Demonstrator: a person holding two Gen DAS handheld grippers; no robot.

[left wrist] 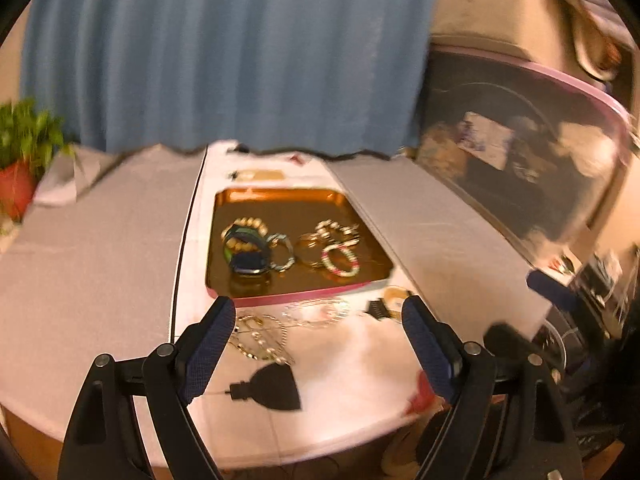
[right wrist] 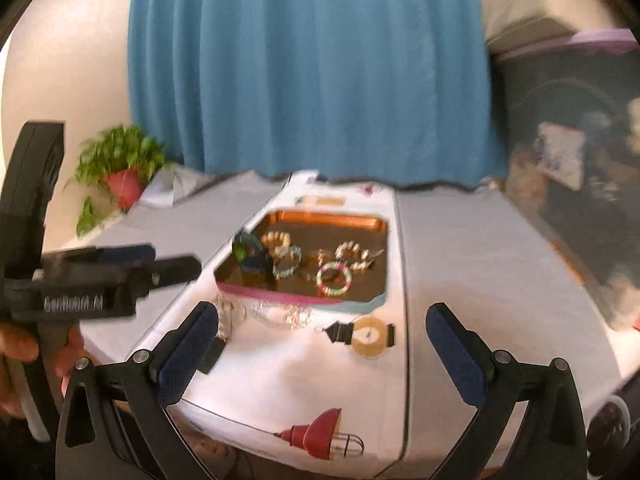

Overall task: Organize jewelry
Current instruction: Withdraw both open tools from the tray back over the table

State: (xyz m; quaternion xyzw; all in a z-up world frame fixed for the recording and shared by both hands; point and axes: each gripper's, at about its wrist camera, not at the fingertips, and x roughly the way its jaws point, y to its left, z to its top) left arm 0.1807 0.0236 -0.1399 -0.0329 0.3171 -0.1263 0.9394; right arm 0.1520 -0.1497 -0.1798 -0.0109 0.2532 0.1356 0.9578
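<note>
Jewelry [left wrist: 292, 248] is lying in a copper-coloured tray [left wrist: 360, 216] on a white cloth-covered table [left wrist: 100, 248], with a blue curtain [left wrist: 224, 52] hanging behind it. Inside the tray, a dark bangle with pale beads [left wrist: 245, 245] is sitting at the left, a pink and white beaded bracelet [left wrist: 340, 260] at the right, and gold rings [left wrist: 310, 246] are resting between them. More pieces are waiting outside the tray: chain necklaces [left wrist: 264, 338] are sprawling on the cloth just beside its near pink edge.

The left gripper [left wrist: 318, 344] is hovering above the near end of the table, its jaws standing wide apart and holding nothing. The right gripper [right wrist: 322, 350] is doing likewise, its blue-padded fingers [right wrist: 188, 356] spread wide over the printed cloth, nothing between them. In the right wrist view, the left gripper [right wrist: 176, 270] is showing from the side, gripped by a hand [right wrist: 24, 364] at the frame's left edge.

A potted plant [right wrist: 120, 168] in a red pot is standing at the table's far left corner. Both views are blurring slightly.
</note>
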